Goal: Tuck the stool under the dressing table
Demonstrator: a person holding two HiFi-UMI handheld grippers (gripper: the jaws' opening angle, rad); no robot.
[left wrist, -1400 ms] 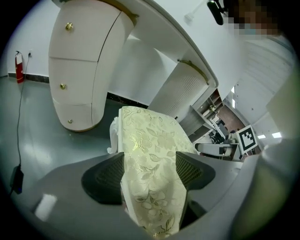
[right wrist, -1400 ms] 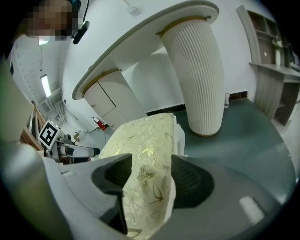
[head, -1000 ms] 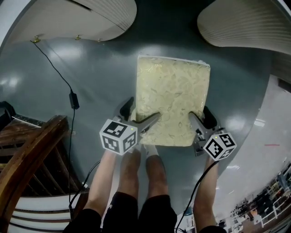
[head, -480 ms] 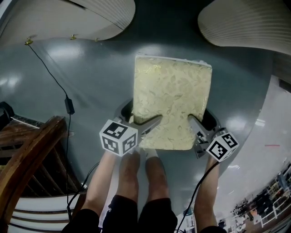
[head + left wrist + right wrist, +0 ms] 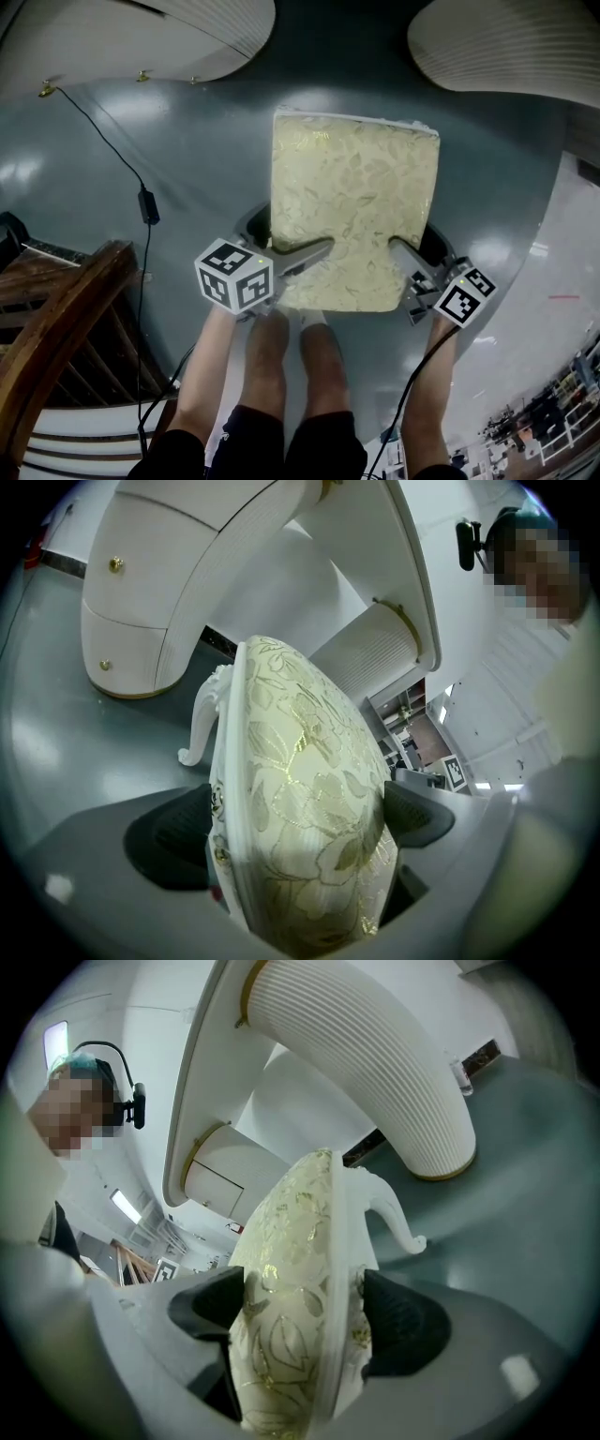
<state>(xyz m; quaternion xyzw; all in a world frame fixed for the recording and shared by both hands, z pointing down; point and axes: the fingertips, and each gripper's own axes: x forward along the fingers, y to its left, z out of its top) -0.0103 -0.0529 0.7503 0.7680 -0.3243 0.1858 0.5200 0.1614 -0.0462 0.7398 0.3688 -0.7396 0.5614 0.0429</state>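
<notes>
Two-handed: left hand-held gripper, right hand-held gripper just opened astride stool corners; floor ahead free.

Plenty out of sight around this stool

In the head view the stool shows only its cushion, its legs hidden beneath it; the left gripper view catches one curled leg, the rest behind the seat; the dressing table runs off the far edge, the dark wooden frame is chopped off at near left, and the clutter at near right is too small to tell
</notes>
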